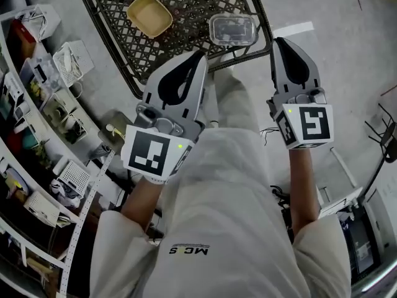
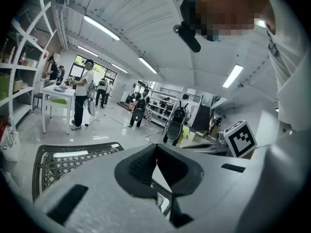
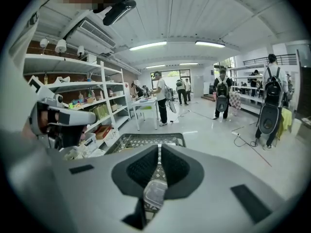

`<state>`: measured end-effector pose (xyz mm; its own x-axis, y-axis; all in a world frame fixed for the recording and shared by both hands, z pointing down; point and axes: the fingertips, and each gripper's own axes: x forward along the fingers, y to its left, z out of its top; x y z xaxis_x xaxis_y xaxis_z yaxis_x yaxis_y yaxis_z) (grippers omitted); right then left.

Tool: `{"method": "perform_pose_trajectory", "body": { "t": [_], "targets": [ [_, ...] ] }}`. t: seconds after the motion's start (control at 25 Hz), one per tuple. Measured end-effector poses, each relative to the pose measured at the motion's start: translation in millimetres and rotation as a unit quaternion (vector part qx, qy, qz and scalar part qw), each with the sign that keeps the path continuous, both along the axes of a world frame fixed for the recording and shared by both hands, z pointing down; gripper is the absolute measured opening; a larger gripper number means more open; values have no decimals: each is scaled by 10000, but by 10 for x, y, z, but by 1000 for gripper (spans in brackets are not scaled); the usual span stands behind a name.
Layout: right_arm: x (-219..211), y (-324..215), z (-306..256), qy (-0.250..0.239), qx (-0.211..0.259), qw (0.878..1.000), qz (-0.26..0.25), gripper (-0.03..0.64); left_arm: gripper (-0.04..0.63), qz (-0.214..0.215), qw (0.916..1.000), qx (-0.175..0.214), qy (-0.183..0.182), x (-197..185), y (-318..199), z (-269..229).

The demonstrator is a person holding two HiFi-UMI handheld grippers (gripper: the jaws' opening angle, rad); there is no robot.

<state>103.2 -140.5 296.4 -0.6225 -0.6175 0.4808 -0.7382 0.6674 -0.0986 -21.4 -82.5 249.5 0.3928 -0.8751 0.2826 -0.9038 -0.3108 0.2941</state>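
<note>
I hold both grippers out in front of my white shirt, above a light floor. My left gripper [image 1: 201, 54] [image 2: 156, 147] is shut with nothing between its jaws; its tip hangs over the near edge of a black wire-mesh table [image 1: 118, 17] [image 2: 73, 159]. My right gripper [image 1: 279, 41] [image 3: 159, 148] is also shut and empty, just right of a clear lidded plastic container [image 1: 232, 30] [image 3: 154, 194] on the mesh. A yellow square tub [image 1: 149, 15] sits further left on the same mesh. The right gripper's marker cube [image 2: 240, 139] shows in the left gripper view.
White shelving [image 1: 37, 104] [image 3: 73, 81] packed with small boxes and items runs along my left. Cables lie on the floor [image 3: 252, 144] to the right. Several people stand further off, one at a white table [image 2: 56, 98], others wearing backpacks [image 3: 269, 106].
</note>
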Motion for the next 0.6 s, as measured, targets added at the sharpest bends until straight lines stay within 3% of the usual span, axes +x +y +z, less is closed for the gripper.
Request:
{"method": "perform_pose_trajectory", "body": {
  "t": [0.6],
  "targets": [
    [-501,-384,785,452,11,9918,-1192,54,25,-291,9982,-516,-36,-53,-276,797]
  ]
}}
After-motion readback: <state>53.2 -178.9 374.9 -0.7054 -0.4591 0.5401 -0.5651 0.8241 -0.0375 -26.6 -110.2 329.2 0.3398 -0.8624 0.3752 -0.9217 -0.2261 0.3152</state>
